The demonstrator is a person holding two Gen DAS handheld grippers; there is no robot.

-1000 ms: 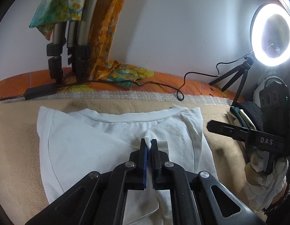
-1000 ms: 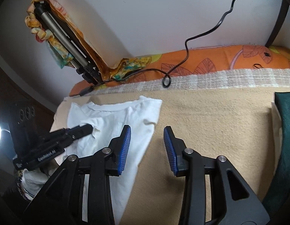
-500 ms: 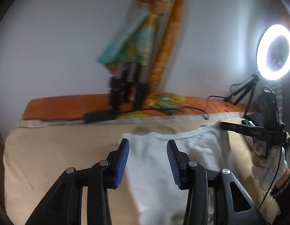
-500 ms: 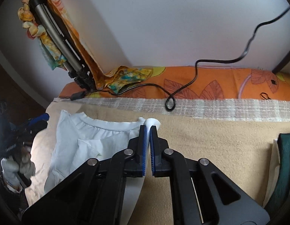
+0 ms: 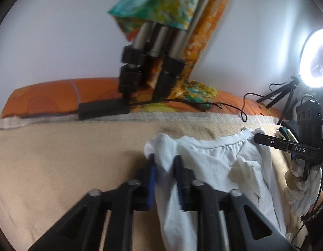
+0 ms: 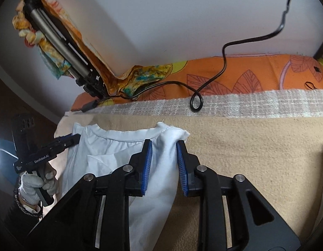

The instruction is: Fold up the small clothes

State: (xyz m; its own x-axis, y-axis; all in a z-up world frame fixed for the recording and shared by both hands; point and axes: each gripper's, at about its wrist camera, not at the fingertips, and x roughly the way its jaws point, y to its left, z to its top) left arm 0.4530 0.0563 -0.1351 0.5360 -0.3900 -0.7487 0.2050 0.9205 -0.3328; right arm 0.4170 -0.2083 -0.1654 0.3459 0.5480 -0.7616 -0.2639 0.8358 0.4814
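A small white T-shirt (image 5: 213,163) lies on the beige blanket (image 5: 57,156), neckline toward the wall; it also shows in the right wrist view (image 6: 119,146). My left gripper (image 5: 165,179) is partly open with the shirt's left shoulder edge between its blue pads, cloth draping through. My right gripper (image 6: 164,163) is open around the shirt's right shoulder corner, pads apart from the cloth. The right gripper shows in the left wrist view (image 5: 287,146), and the left one in the right wrist view (image 6: 46,152).
A folded tripod (image 5: 153,62) draped with patterned cloth leans on the wall. An orange bolster (image 6: 245,77) with a black cable (image 6: 195,102) runs along the back. A ring light (image 5: 316,58) stands at the right. Dark green cloth (image 5: 287,131) lies near it.
The left gripper let go of the folded shirt middle, moved left and now straddles the left shoulder. The right gripper, shut on the right shoulder half a second ago, has opened.
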